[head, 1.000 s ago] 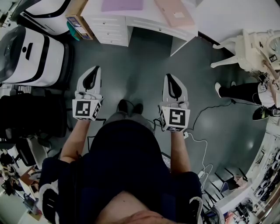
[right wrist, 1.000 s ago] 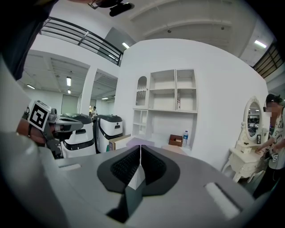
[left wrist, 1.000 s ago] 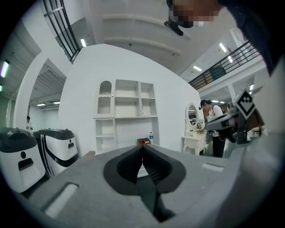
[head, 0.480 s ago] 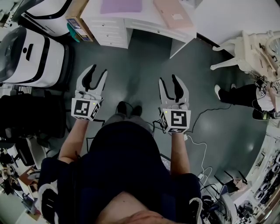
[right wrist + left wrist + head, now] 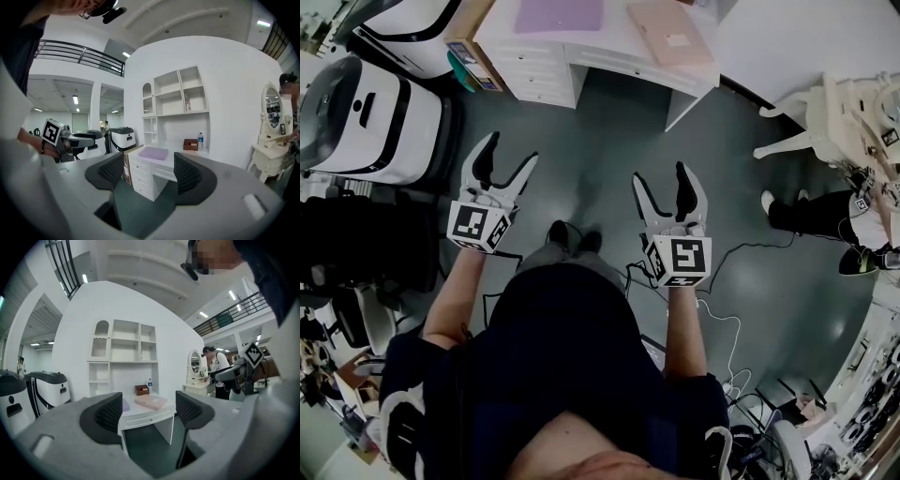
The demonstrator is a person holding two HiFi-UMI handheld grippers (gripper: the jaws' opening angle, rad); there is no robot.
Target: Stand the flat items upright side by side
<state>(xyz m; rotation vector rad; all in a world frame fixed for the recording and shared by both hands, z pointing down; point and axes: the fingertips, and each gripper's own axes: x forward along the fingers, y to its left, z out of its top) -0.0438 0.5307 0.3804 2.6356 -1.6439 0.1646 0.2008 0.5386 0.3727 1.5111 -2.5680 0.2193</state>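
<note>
Head view: a person stands on the dark green floor (image 5: 600,141) facing a white surface (image 5: 617,28) at the top of the frame, well apart from both grippers. A purple flat item (image 5: 560,14) lies flat there, its long axis running left to right. To its right a pink flat item (image 5: 667,33) lies flat too, its long axis slanting from upper left to lower right. The left gripper (image 5: 508,155) and the right gripper (image 5: 661,178) point toward the surface; the jaws of each have just been opening and stand spread with nothing between them. A tan carton (image 5: 467,37) leans at the surface's left end, white machines (image 5: 366,112) stand at left, and a white chair (image 5: 811,108) and another person (image 5: 825,202) are at right. Cables (image 5: 722,309) trail on the floor at lower right.
</note>
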